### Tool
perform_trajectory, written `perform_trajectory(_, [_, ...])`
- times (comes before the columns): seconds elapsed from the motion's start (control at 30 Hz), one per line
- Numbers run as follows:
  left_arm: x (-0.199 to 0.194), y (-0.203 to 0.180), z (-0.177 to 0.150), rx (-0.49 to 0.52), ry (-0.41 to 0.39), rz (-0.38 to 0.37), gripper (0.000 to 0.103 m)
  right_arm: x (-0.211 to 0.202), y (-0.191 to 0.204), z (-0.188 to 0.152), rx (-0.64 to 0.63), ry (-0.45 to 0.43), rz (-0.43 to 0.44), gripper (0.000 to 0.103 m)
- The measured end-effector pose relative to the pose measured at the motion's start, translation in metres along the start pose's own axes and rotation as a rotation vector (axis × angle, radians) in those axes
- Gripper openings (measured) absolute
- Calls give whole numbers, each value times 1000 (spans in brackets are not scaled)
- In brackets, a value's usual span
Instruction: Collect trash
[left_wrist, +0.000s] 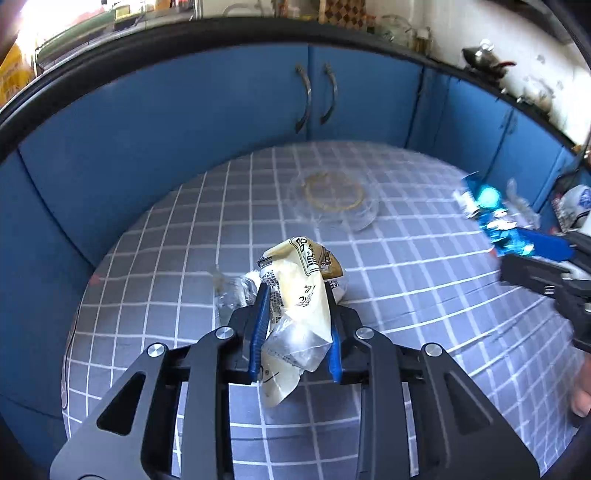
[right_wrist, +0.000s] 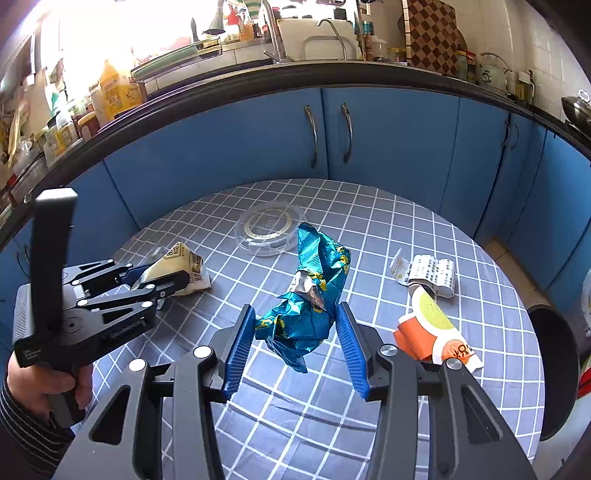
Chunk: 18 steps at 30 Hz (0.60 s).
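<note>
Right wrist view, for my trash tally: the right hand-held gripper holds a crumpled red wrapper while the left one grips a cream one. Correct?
Not quite. The wrapper in the right hand-held gripper is teal-blue, not red, as the right wrist view shows. The left hand-held gripper does grip the cream wrapper.

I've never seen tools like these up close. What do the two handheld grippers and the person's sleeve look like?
Each gripper is a black metal linkage with silver rivets and two ribbed blue finger pads: the left gripper, the right gripper. In the right wrist view, the left one has a black pistol-style handle. The sleeve is dark with thin pale stripes.
</note>
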<state>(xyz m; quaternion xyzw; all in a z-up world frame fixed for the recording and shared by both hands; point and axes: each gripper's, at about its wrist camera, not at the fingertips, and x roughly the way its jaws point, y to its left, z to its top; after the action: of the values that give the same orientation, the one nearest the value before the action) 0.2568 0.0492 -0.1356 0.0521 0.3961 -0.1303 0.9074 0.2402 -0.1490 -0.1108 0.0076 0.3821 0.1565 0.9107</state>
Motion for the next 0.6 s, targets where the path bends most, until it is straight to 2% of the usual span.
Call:
perform_trajectory(0.17, [-26,-2,10,-5,-86,3,27,0,6,1,-16,-2,5,44])
perform_trajectory(0.3, [-38,-5,17,-6,-112,-4,27,-6,6,1,-23,-10,-1,44])
perform_trajectory(0.43, [-43,-16,17,7,-117,-13,27,-17,1,1,-14,-24,-4,44])
perform_trajectory(0.6, [-51,-41,2,40,-109,-24,27,-32,-6,-6,-8,-31,-16,44])
